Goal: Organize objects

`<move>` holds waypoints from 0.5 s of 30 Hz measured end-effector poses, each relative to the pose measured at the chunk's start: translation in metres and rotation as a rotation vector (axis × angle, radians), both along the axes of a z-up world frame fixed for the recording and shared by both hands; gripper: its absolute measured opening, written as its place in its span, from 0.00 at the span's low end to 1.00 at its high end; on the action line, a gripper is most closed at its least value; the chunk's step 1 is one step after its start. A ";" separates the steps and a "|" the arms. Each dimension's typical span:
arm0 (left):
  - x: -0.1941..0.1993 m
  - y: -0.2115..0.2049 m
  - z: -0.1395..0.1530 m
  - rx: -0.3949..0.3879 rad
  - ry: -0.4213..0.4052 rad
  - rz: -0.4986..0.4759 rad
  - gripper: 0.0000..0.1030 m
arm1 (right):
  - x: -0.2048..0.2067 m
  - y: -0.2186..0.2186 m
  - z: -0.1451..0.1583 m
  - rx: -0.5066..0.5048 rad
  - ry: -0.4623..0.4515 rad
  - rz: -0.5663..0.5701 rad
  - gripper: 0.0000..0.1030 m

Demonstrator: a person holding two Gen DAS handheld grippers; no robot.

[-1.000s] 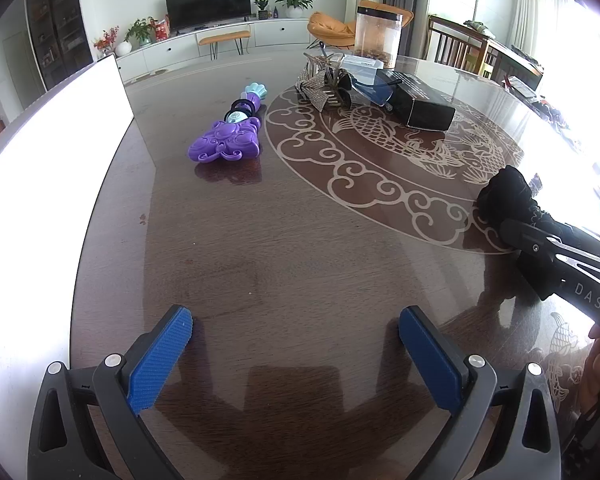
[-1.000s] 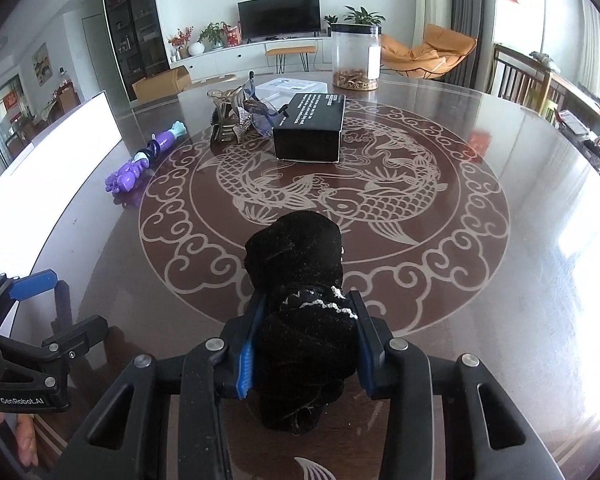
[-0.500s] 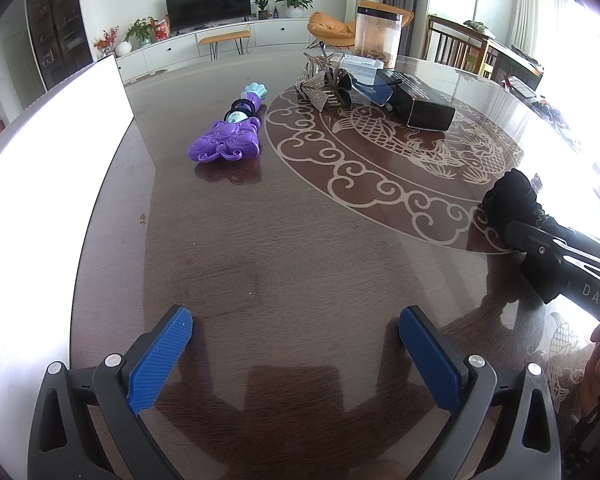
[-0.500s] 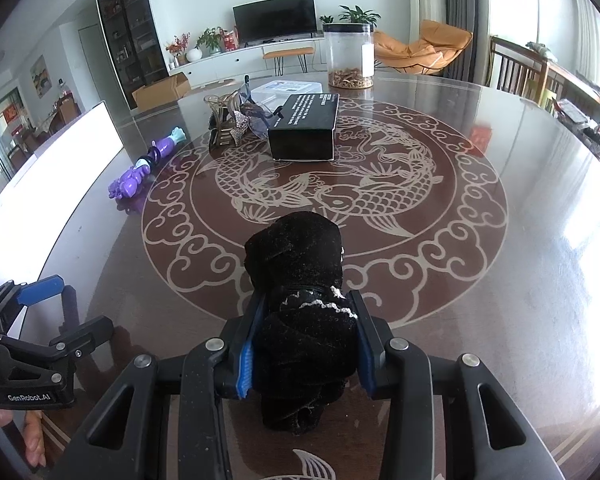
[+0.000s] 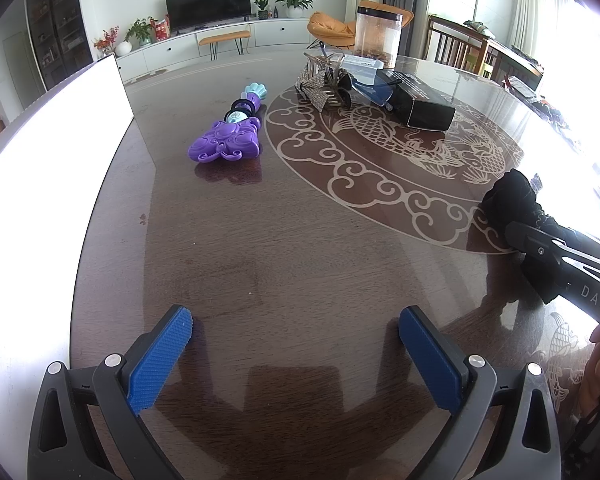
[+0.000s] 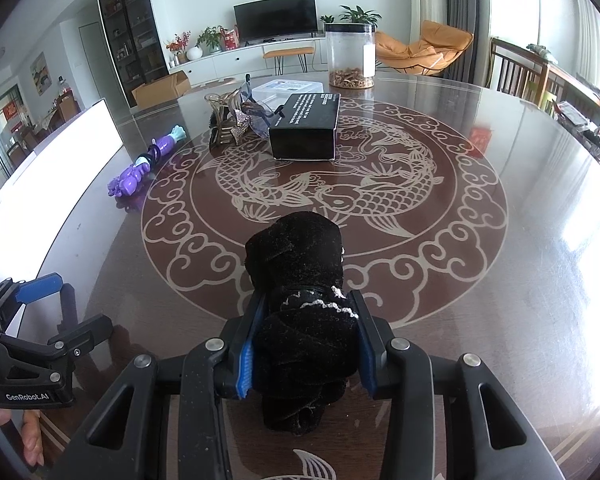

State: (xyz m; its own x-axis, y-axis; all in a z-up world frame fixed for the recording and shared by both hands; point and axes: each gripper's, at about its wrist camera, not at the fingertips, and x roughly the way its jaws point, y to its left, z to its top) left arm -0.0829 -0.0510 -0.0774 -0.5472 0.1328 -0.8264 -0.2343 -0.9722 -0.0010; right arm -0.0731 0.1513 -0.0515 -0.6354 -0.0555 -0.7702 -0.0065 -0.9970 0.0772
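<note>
Little differs from a second ago: my right gripper (image 6: 306,344) still pinches the rolled black velvet cloth (image 6: 300,280) between its blue pads, though the bundle now sits a touch farther along the round dark table (image 5: 300,240), its far end over the pale cloud border of the inlaid fish medallion (image 6: 328,184) rather than short of it. My left gripper (image 5: 296,336) has not shifted; its jaws stay spread wide with nothing between them, tilted down over bare wood at the near left of the table. My right gripper points down and forward as well, the cloth's loose end hanging beneath the pads and touching or nearly touching the glossy top; I cannot tell which. From the left view the cloth shows at the right edge, well apart from my left pads. Farther off, the purple toy wand (image 5: 230,136) lies left of the medallion, and the black box (image 6: 306,126) sits at the far side with a hair claw clip (image 6: 220,124) and glasses (image 6: 256,114) just beside it. A clear jar (image 6: 350,54) stands beyond them.
</note>
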 end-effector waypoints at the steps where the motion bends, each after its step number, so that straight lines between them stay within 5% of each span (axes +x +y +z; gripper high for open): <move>1: 0.000 0.000 0.000 0.000 0.000 0.000 1.00 | 0.000 0.000 0.000 0.000 0.000 0.000 0.40; 8: -0.006 0.000 0.007 0.020 -0.050 -0.020 1.00 | 0.000 0.000 0.000 -0.007 0.001 0.000 0.40; 15: -0.054 -0.002 0.053 0.008 0.051 0.051 1.00 | 0.000 0.000 0.000 -0.009 0.001 0.004 0.41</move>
